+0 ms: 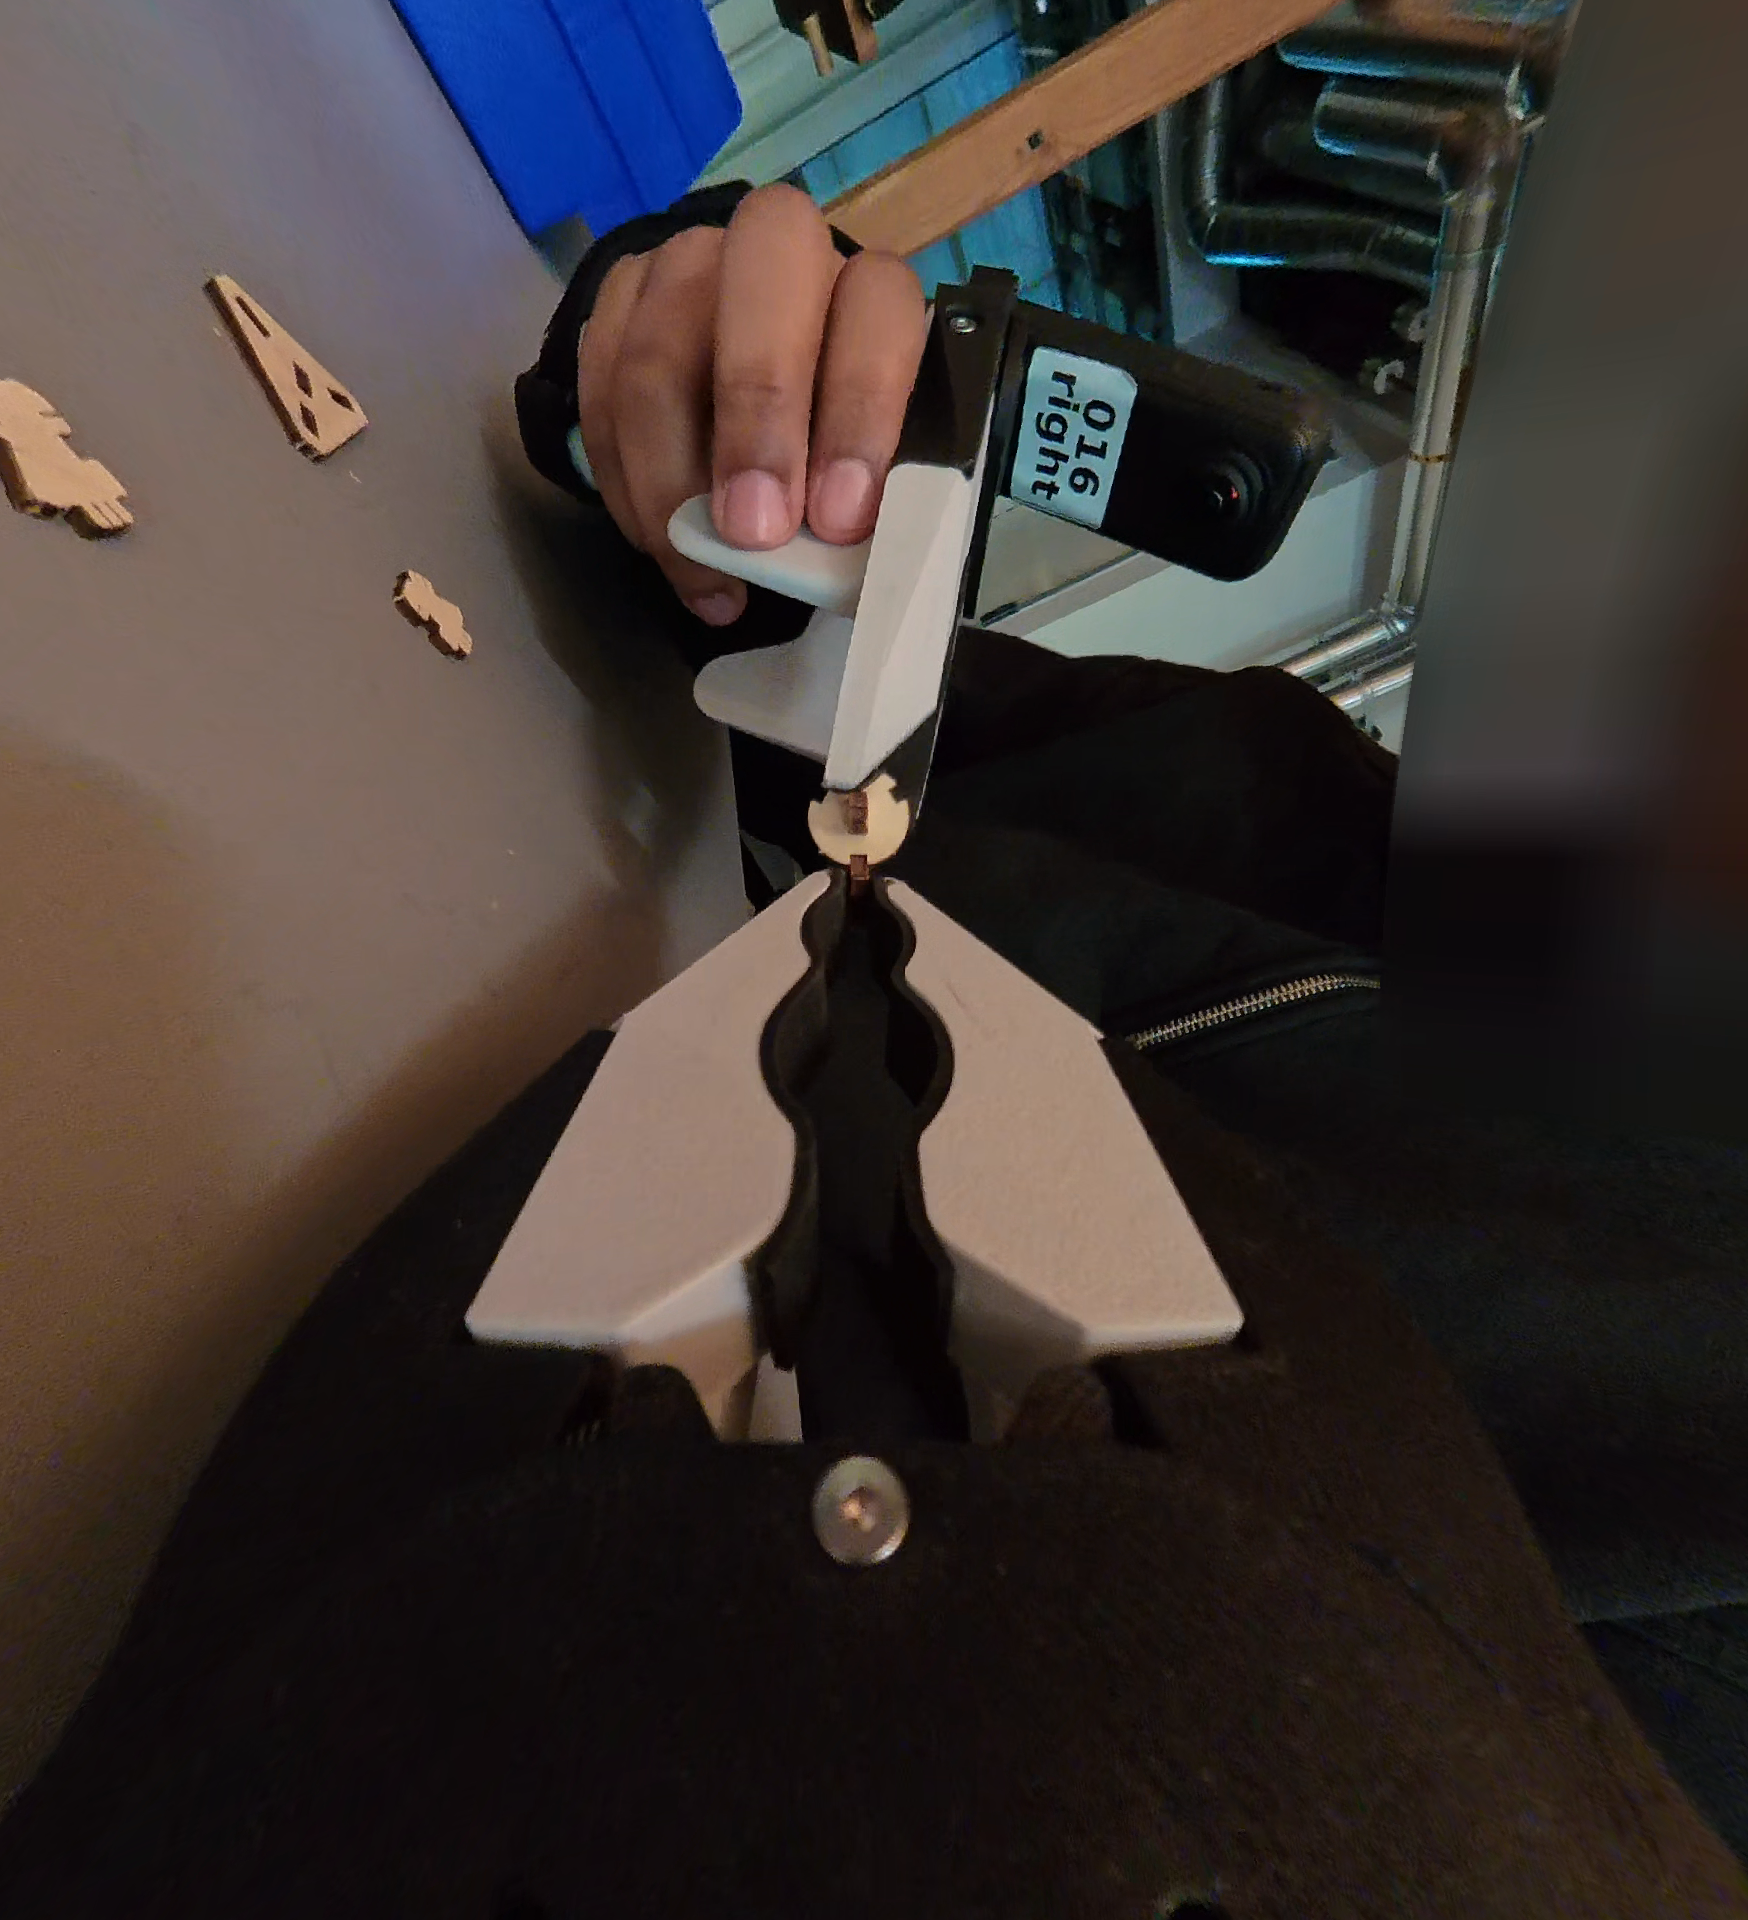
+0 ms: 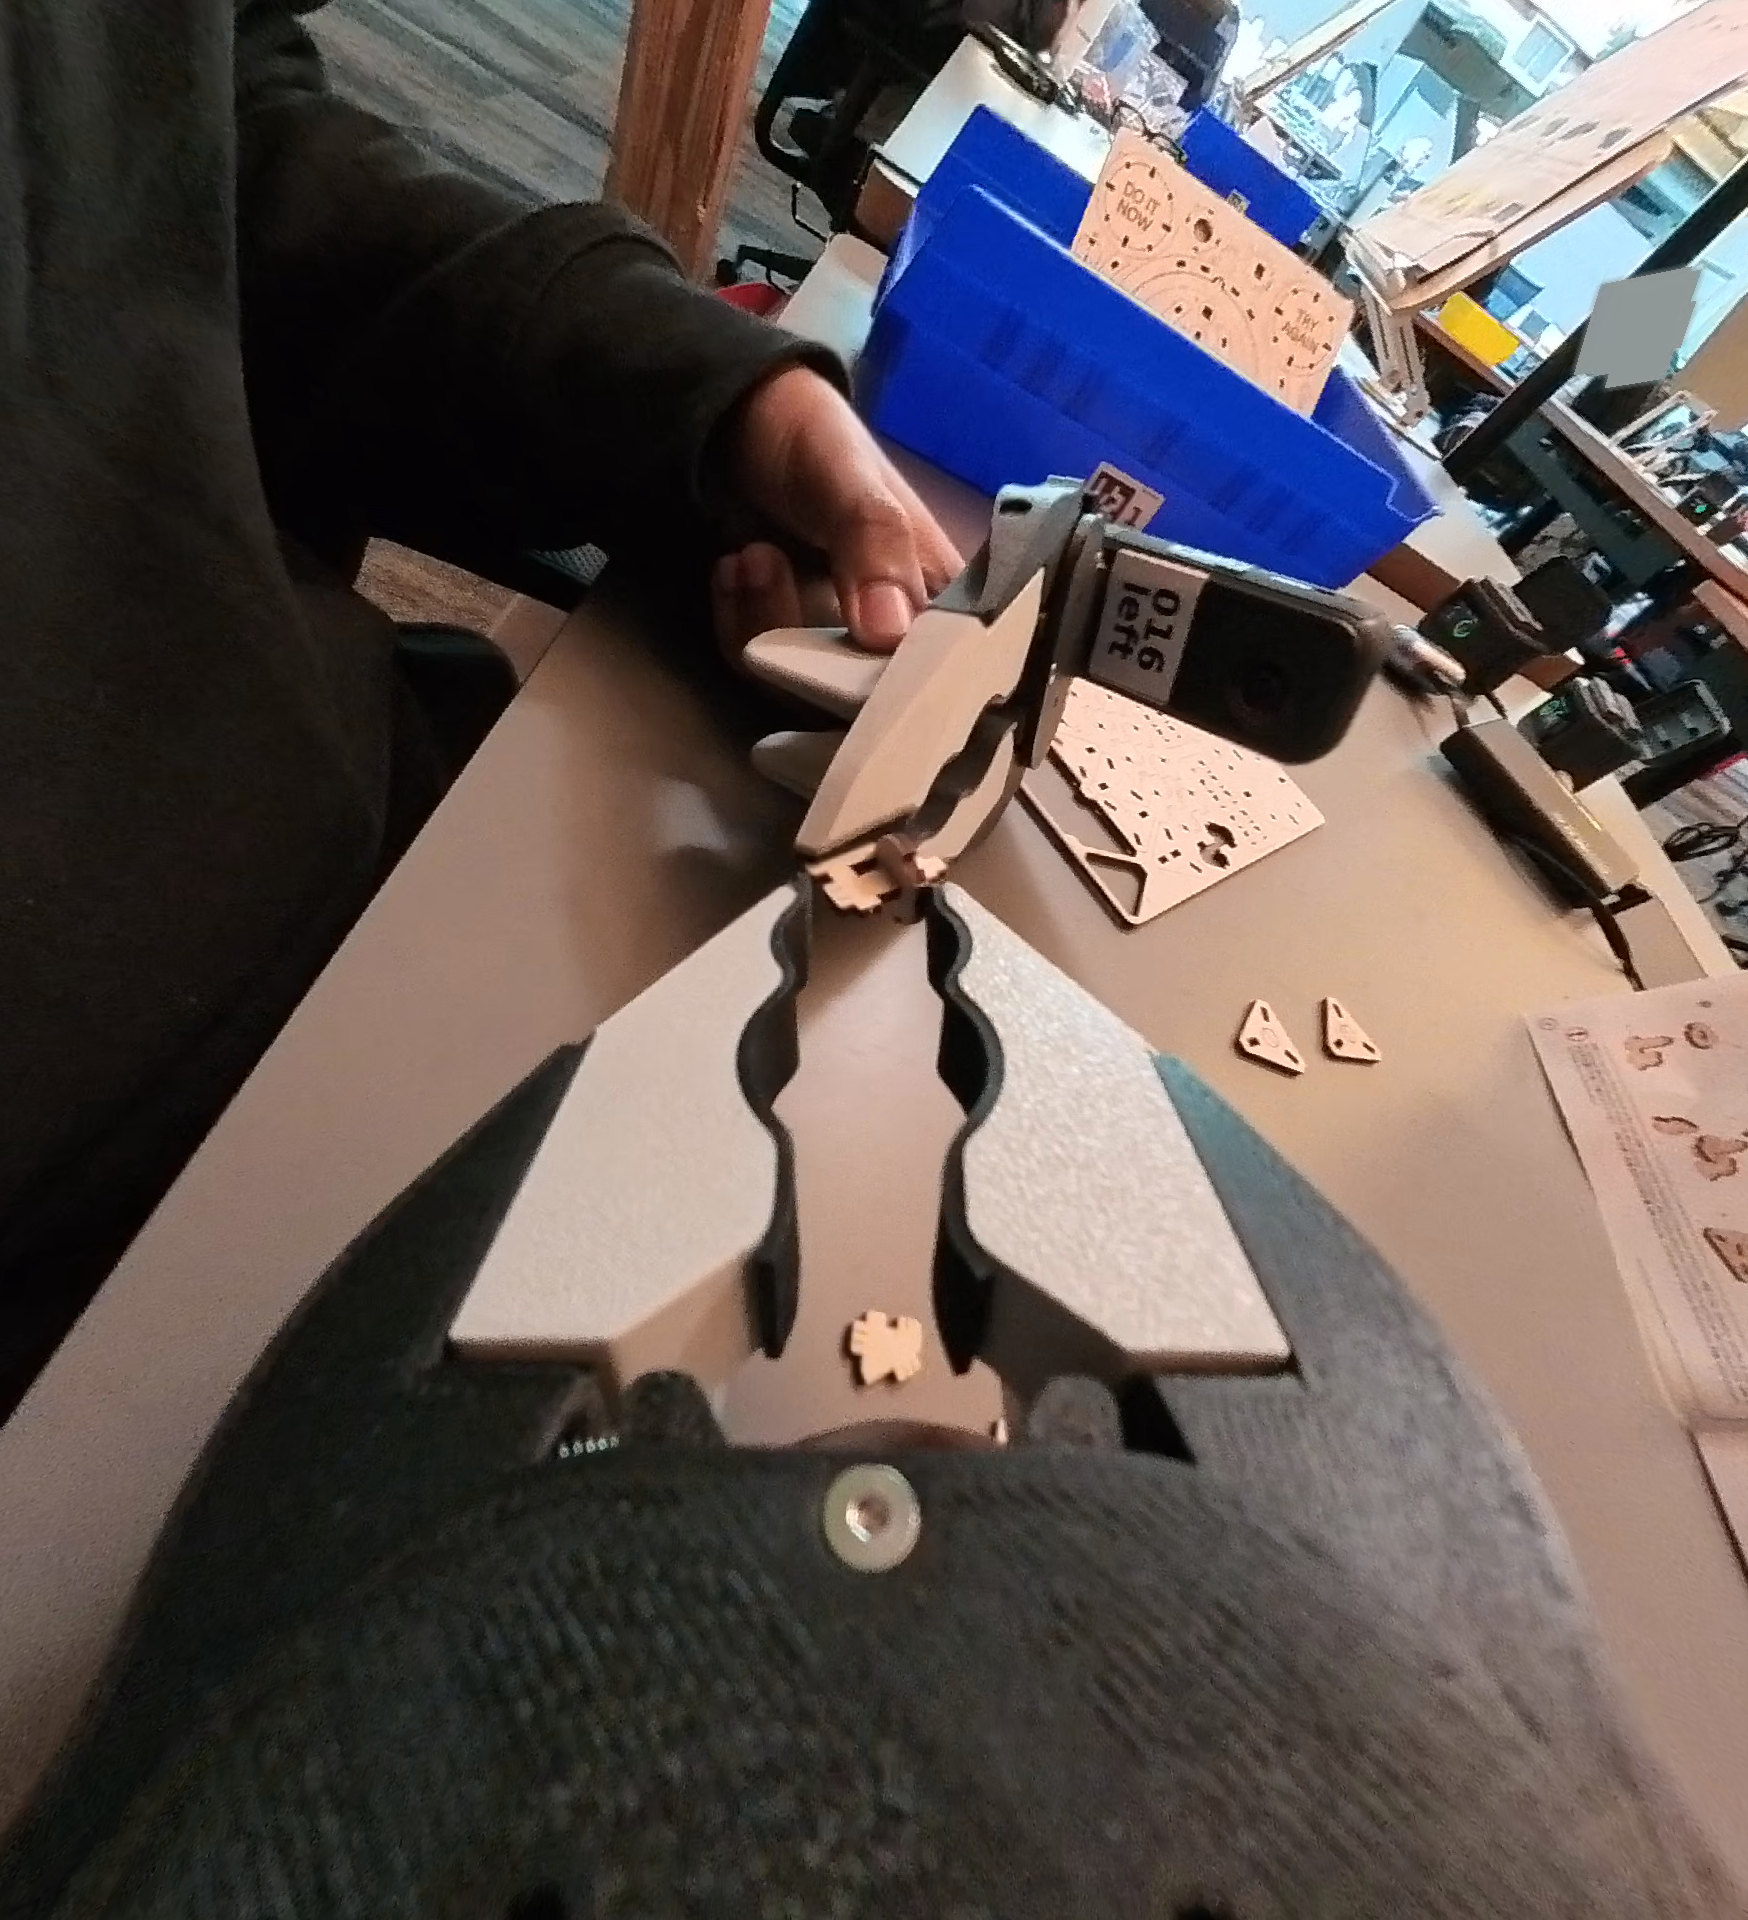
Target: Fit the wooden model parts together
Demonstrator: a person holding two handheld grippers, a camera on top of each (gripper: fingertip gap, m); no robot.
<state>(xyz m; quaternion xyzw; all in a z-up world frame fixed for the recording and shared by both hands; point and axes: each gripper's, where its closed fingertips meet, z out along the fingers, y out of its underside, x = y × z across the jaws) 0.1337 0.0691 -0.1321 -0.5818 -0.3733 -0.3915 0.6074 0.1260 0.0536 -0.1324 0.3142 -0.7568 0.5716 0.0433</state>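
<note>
A grey table [image 2: 558, 831] fills both wrist views, with a person's dark sleeve [image 2: 382, 343] over its near edge. Farther back stands a blue bin [image 2: 1109, 384], and near it lies a flat wooden sheet of cut-outs [image 2: 1192, 821]; a printed instruction page [image 2: 1680, 1195] lies at the right. Loose on the table are two small wooden triangles [image 2: 1306, 1034] and one notched wooden piece [image 2: 885, 1345], which shows between the bases of the right gripper's fingers.

The left gripper [image 1: 857, 878] has its fingers closed tight on the thin edge of a small wooden assembly [image 2: 870, 878], held up above the table. From the left wrist view a round wooden disc [image 1: 857, 826] with a dark slotted tab sits just past those closed tips.

The right gripper [image 2: 865, 904] has its fingers part open around the same assembly, one tip at either side. The pads do not visibly press on the wood, so it counts as open.

The main risk, as I judge it, is the narrow pinch on the left: only an edge is caught, so a sideways push from the other tips could twist the assembly free and drop it. The slotted joint could also pull apart or crack if the two grippers pull in different directions. The loose piece below could be knocked off the table.
</note>
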